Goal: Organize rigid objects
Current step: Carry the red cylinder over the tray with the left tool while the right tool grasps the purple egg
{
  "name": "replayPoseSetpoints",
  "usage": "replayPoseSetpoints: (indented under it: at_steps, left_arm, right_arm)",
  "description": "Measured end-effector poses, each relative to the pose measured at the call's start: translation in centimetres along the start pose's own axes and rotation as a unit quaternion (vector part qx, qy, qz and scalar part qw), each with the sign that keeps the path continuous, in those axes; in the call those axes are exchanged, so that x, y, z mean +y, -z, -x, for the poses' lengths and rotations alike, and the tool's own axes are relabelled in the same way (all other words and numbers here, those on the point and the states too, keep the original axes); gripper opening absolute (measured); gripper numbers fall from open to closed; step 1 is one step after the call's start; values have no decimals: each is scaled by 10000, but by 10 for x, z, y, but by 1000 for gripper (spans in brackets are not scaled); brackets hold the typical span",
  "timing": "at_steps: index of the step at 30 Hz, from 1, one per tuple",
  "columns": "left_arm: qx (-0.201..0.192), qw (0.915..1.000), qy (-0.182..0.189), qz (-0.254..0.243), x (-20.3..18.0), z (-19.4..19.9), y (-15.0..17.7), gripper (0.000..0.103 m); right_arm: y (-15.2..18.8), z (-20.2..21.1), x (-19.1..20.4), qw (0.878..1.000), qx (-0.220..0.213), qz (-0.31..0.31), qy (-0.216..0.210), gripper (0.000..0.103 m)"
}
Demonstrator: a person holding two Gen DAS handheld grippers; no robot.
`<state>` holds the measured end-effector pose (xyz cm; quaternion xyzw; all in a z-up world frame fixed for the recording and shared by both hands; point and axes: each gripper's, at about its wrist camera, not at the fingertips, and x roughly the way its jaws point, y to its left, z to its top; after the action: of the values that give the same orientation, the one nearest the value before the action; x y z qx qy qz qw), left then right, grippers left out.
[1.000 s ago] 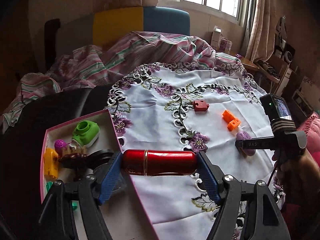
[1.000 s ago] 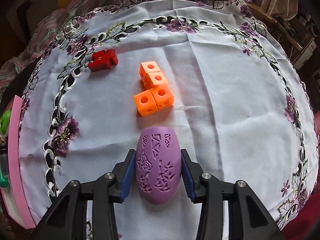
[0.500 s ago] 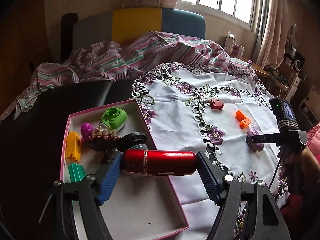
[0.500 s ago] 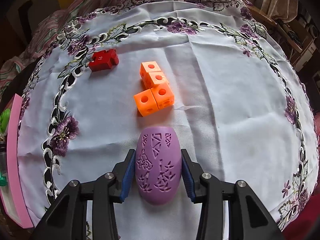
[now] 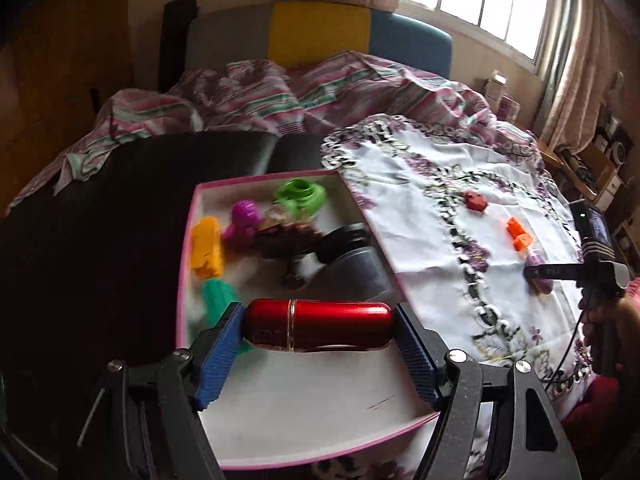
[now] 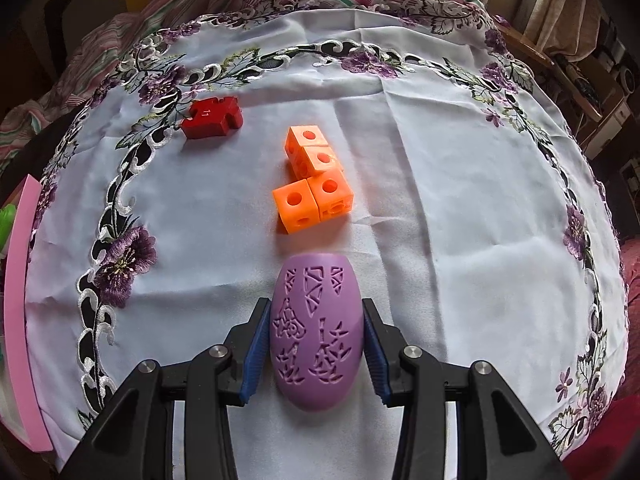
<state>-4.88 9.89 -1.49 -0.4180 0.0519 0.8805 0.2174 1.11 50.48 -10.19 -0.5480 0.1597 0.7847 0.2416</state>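
**Red cylinder over the box, purple egg gripped on the cloth**

While the left gripper [image 5: 318, 334] clamps the red cylinder [image 5: 318, 330] end to end across the lower centre of the left wrist view, the cylinder hangs above the bare white floor of the pink-rimmed box [image 5: 304, 404]. Only the two rounded ends are pinched, so I judge the hold thin: a small tilt could let it swivel out, and a drop from here might roll it into the crowded far half of the box. There, toward the middle left of the frame, lie a teal piece [image 5: 218, 298], a yellow block [image 5: 206, 248], a black round object [image 5: 352, 258], a magenta toy [image 5: 244, 216] and a green one [image 5: 300, 196], packed close.

At the bottom centre of the right wrist view, the right gripper [image 6: 316, 346] is closed on the purple egg [image 6: 316, 332], which seems to rest on the embroidered tablecloth [image 6: 460, 200]. Its curved sides could let it squirt forward into the orange cubes [image 6: 314, 184] just beyond. Farther up and left sits the red block [image 6: 214, 117], with the box rim at the far left edge.
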Motion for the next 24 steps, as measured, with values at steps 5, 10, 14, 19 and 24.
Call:
replayPoseSetpoints:
  at_steps: [5,10,14,19,24]
  left_arm:
    - [172,9992,-150,314,44,4,21,75]
    - [314,9986,-103,412,60,-1,37,75]
    - [360,9987,-63,367,55,-5,40,75]
    - [491,9983,-33,308,52,-15,42,75]
    - [474,9986,-130,194,50,-23,39,75]
  right_arm:
    - [-2,-1,5,10000,-5,26,27,43]
    - [-5,-4,8,10000,-9,56,50,43]
    - [-4,-4,9,10000,-13,64,55,43]
    - [-5,-4,9,10000,-13,68,60,43]
    - [-4,-3,10,9999,-15,99,82,43]
